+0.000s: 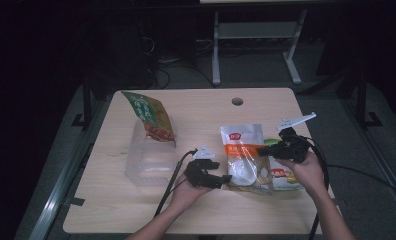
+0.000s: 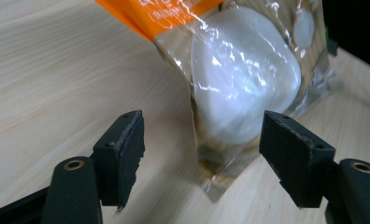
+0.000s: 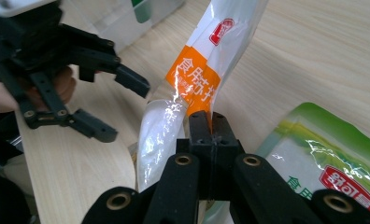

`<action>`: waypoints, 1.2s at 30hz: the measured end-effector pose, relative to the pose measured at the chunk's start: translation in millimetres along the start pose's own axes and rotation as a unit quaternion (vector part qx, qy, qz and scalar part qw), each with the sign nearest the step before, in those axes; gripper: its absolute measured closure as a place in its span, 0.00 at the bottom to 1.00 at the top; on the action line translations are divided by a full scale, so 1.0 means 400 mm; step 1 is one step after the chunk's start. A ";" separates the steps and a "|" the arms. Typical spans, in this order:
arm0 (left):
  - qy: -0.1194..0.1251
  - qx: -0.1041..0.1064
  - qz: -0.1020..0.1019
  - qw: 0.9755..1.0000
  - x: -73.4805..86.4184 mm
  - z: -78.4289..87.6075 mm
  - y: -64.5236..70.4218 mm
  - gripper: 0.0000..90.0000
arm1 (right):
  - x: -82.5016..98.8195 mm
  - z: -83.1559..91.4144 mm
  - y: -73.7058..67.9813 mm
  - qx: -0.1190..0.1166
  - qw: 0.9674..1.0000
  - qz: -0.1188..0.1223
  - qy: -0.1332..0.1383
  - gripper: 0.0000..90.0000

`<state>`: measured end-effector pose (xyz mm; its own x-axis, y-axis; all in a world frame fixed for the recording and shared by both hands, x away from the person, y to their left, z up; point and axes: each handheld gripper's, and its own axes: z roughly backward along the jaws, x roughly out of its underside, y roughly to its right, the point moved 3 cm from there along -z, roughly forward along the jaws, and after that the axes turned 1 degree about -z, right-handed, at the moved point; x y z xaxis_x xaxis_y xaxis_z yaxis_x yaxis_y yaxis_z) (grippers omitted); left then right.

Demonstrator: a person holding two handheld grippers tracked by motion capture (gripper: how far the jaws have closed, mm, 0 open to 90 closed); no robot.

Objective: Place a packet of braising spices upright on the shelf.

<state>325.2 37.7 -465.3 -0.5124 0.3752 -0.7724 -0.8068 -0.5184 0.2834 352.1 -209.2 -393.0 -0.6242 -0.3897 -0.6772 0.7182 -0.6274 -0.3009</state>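
A clear bag with an orange band and white round pieces inside (image 1: 242,156) lies on the wooden table (image 1: 196,110), right of centre. My right gripper (image 3: 210,123) is shut on that bag's right edge at the orange band (image 3: 192,79), lifting the edge a little. In the high view the right gripper (image 1: 262,150) reaches in from the right. My left gripper (image 1: 227,178) stands open at the bag's near left corner. Its two pads (image 2: 127,149) sit either side of the bag's corner (image 2: 239,93), apart from it. The left gripper (image 3: 124,109) is also seen open from the right gripper view.
A green and white bag (image 1: 285,175) lies under the right hand, beside the held bag. A clear plastic box (image 1: 148,162) stands left of centre with a green and orange snack bag (image 1: 152,117) leaning at its far side. A cable hole (image 1: 237,101) is near the far edge.
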 end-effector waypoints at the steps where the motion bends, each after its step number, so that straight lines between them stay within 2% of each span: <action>1: -0.002 0.003 0.002 1.000 -0.003 -0.004 -0.002 0.35 | 0.000 0.002 -0.002 0.000 1.000 0.004 0.000 1.00; 6: 0.002 0.029 0.029 0.999 -0.014 -0.019 -0.009 0.39 | -0.001 0.009 -0.018 -0.009 1.000 0.021 0.006 1.00; 8: 0.003 0.030 0.028 0.999 -0.019 -0.023 -0.012 0.39 | -0.003 0.011 -0.027 -0.013 0.999 0.030 0.009 1.00; 10: 0.008 0.039 0.036 0.999 -0.022 -0.026 -0.013 0.43 | -0.005 0.013 -0.037 -0.018 0.999 0.039 0.010 1.00; 11: 0.012 0.047 0.038 0.998 -0.023 -0.028 -0.015 0.49 | -0.006 0.015 -0.043 -0.018 0.999 0.047 0.009 1.00; 12: 0.014 0.057 0.045 0.997 -0.024 -0.029 -0.016 0.49 | -0.006 0.015 -0.043 -0.018 0.999 0.047 0.009 1.00; 15: 0.022 0.087 0.065 0.994 -0.025 -0.035 -0.019 0.60 | -0.006 0.015 -0.050 -0.020 0.998 0.052 0.009 1.00; 17: 0.025 0.081 0.063 0.994 -0.028 -0.034 -0.013 0.68 | -0.004 0.013 -0.051 -0.020 0.998 0.055 0.009 1.00; 19: 0.029 0.073 0.052 0.996 -0.031 -0.030 -0.012 0.75 | -0.001 0.012 -0.052 -0.023 0.998 0.056 0.010 1.00; 20: 0.030 0.073 0.058 0.995 -0.032 -0.028 -0.010 0.79 | 0.000 0.011 -0.052 -0.022 0.998 0.056 0.010 1.00; 24: 0.037 0.062 0.051 0.996 -0.035 -0.017 -0.010 0.90 | 0.001 0.011 -0.055 -0.026 0.998 0.057 0.012 1.00; 30: 0.042 0.041 0.025 0.998 -0.035 -0.002 0.000 0.97 | -0.003 0.004 -0.066 -0.031 0.998 0.060 0.016 1.00; 36: 0.046 0.019 0.017 0.999 -0.025 0.025 0.000 0.98 | -0.006 -0.006 -0.078 -0.039 0.997 0.066 0.018 1.00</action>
<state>327.4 41.8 -451.9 -0.5120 0.2843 -0.8106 -0.8007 -0.4996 0.3305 332.0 -187.2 -383.6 -0.5118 -0.4398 -0.7380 0.8163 -0.5167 -0.2581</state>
